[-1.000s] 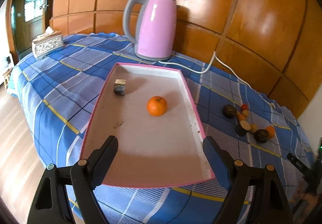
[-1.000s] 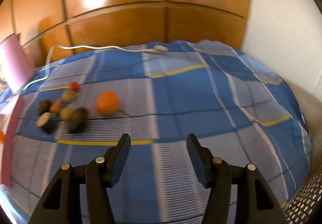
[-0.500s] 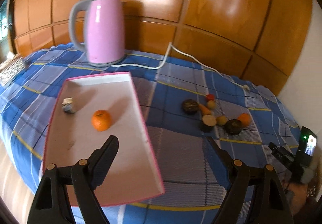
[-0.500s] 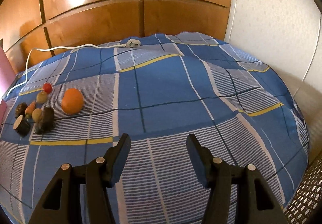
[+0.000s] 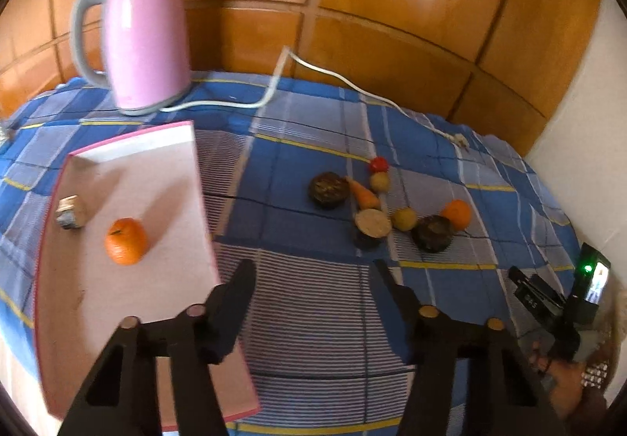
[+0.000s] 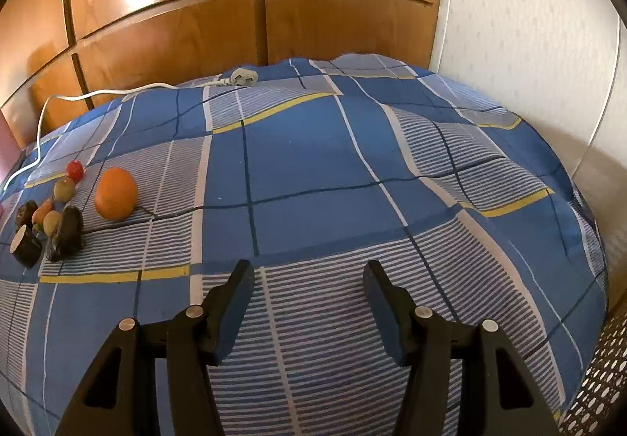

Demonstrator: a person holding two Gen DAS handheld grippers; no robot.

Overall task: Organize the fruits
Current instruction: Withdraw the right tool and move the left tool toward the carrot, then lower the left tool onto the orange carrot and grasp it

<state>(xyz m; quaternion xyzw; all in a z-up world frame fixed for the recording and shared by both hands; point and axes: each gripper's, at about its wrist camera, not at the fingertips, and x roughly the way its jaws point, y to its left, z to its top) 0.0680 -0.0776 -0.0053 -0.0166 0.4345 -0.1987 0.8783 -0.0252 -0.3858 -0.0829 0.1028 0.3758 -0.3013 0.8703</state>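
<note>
Jaws of my left gripper (image 5: 313, 279) have just been closing, empty; my right gripper (image 6: 307, 279) gapes, empty. Fruit cluster (image 5: 386, 207) lies ahead-right of the left, nearer it; pink tray (image 5: 200, 197) ahead-left.

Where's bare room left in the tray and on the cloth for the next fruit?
The tray is bare along its near half, below the orange and the small block by its left wall. The cloth strip between the tray and the fruit cluster is clear, as is the wide cloth right of the loose orange. The cluster itself is crowded.
</note>
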